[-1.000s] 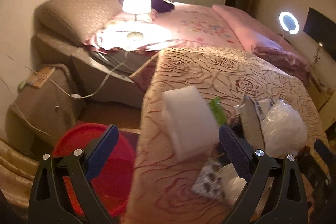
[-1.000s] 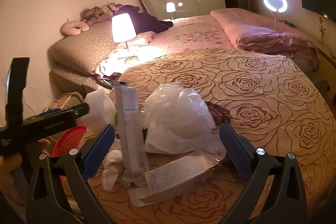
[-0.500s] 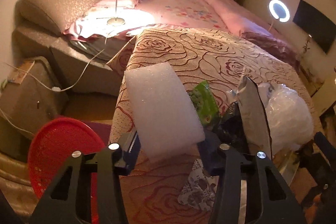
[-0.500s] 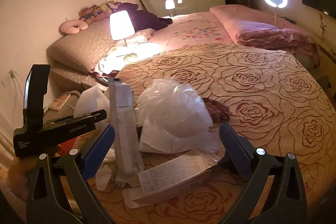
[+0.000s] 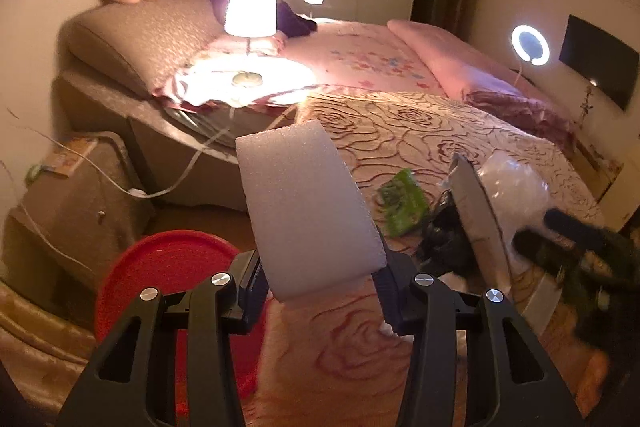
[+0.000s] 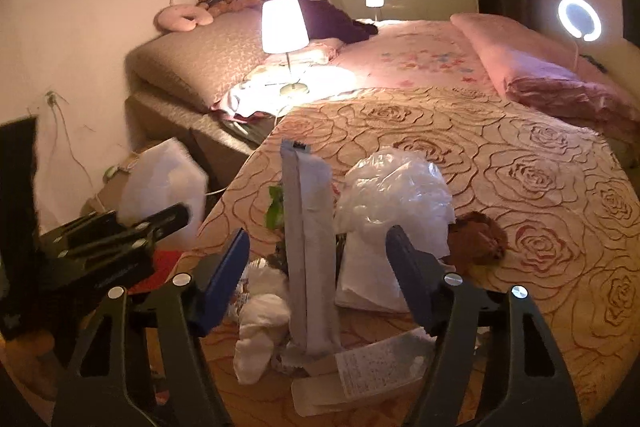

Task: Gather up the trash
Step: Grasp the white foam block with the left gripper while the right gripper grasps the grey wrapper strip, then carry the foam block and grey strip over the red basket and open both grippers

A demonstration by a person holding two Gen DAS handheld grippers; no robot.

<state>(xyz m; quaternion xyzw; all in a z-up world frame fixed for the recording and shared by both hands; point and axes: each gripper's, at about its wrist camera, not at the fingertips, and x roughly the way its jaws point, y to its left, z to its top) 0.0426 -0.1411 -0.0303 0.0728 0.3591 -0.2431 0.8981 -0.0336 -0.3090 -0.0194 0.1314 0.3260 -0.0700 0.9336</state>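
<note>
Left wrist view: left gripper [image 5: 320, 301], jaws clenched on white foam block [image 5: 308, 203], block raised and tilted over edge of bed [image 5: 400, 131] with rose-pattern cover. Red basket [image 5: 168, 279] on floor, below and left of block. Green wrapper [image 5: 402, 203] flat on bed cover, right of block. Grey flat packet [image 5: 480, 223] upright beside crumpled clear plastic bag [image 5: 516, 187]; black bag [image 5: 444, 239] at packet's base. Right gripper [image 5: 580, 247] blurred at right edge. Lit lamp [image 5: 250, 9] on cloth-covered surface beyond bed corner; ring light [image 5: 530, 45] near far wall.

Right wrist view: right gripper [image 6: 320, 275], jaws released, spread to either side of grey flat packet [image 6: 310, 251], touching nothing. Clear plastic bag [image 6: 394, 195] just right of packet, partly behind right finger. White crumpled tissue [image 6: 260, 331] near packet's lower end; printed paper slip [image 6: 372, 367] lying flat in front. Brown crumpled scrap [image 6: 478, 239] on bed cover, right of bag. Green wrapper [image 6: 276, 211] partly hidden behind packet. Left gripper [image 6: 112, 243] at left, foam block [image 6: 164, 187] held off bed edge. Strip of red basket [image 6: 164, 263] below it.
</note>
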